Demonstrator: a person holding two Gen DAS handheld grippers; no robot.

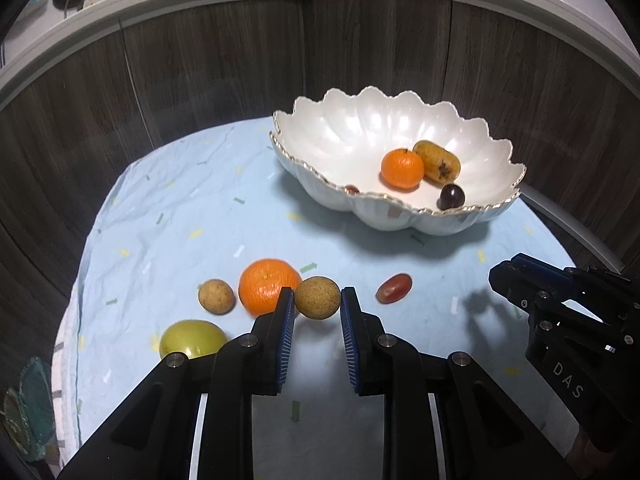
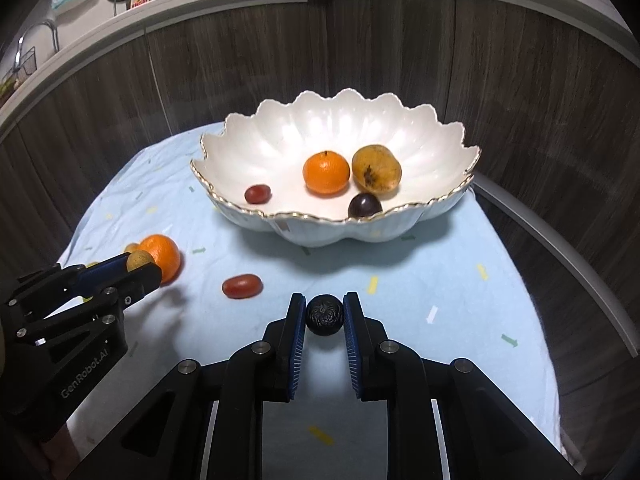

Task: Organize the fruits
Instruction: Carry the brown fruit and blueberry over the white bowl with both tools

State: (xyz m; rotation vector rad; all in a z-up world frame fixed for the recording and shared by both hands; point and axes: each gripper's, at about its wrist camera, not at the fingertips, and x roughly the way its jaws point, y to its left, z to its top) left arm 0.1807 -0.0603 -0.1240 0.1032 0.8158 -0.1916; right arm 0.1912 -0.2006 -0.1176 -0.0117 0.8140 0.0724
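My left gripper is shut on a round tan longan, held just above the cloth; it also shows in the right wrist view. My right gripper is shut on a small black round fruit. The white scalloped bowl stands at the back and holds a mandarin, a yellow-brown fruit, a dark plum and a red grape. On the cloth lie a mandarin, another longan, a green fruit and a red grape.
A light blue patterned cloth covers the round table. A dark wood-panel wall curves close behind the bowl. The right gripper's body shows at the right of the left wrist view.
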